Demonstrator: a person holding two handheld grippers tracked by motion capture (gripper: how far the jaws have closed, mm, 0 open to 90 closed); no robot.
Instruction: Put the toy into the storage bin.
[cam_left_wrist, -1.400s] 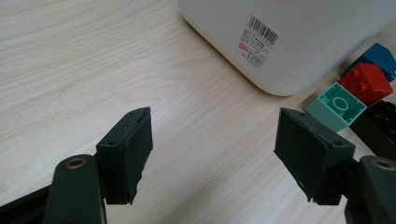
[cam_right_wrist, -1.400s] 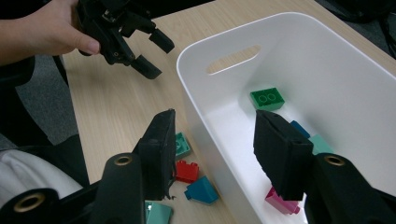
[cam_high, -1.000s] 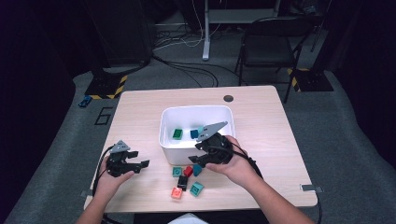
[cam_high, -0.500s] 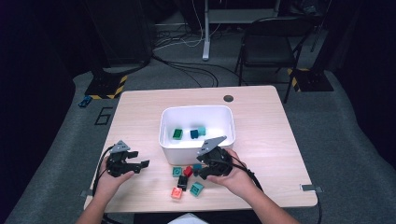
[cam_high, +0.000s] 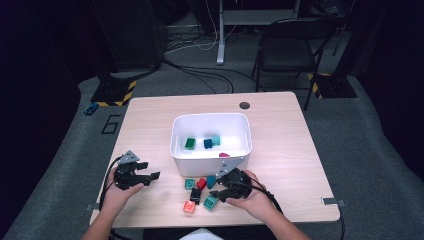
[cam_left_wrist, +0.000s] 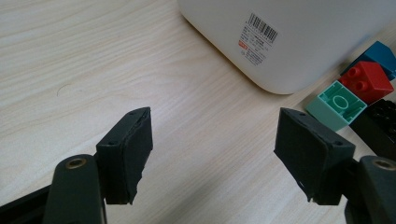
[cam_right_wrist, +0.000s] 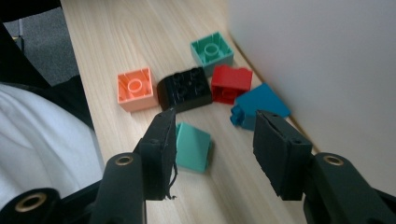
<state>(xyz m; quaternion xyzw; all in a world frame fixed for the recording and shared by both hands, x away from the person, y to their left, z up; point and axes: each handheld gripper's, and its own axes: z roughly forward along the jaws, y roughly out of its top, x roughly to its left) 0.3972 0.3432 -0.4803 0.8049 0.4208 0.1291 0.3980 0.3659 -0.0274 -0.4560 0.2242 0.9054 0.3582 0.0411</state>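
We judge the job to be clearing loose bricks into the white bin (cam_high: 210, 150). The right gripper (cam_right_wrist: 212, 149) hangs empty, jaws parted, nearest the pile; the mint sloped brick (cam_right_wrist: 192, 147) lies just below its left jaw, off-centre. The left gripper (cam_left_wrist: 215, 154) idles wide open, beside the bin.

One white bin (cam_high: 210, 150), centre of the high view. Four bricks inside: green (cam_high: 190, 143), dark blue (cam_high: 208, 144), teal (cam_high: 216, 140), pink (cam_high: 223, 155). Six bricks on the table (cam_high: 280, 130) below it: orange (cam_right_wrist: 135, 88), black (cam_right_wrist: 185, 88), red (cam_right_wrist: 230, 83), blue (cam_right_wrist: 259, 106), two mint (cam_right_wrist: 212, 50) (cam_right_wrist: 192, 147).
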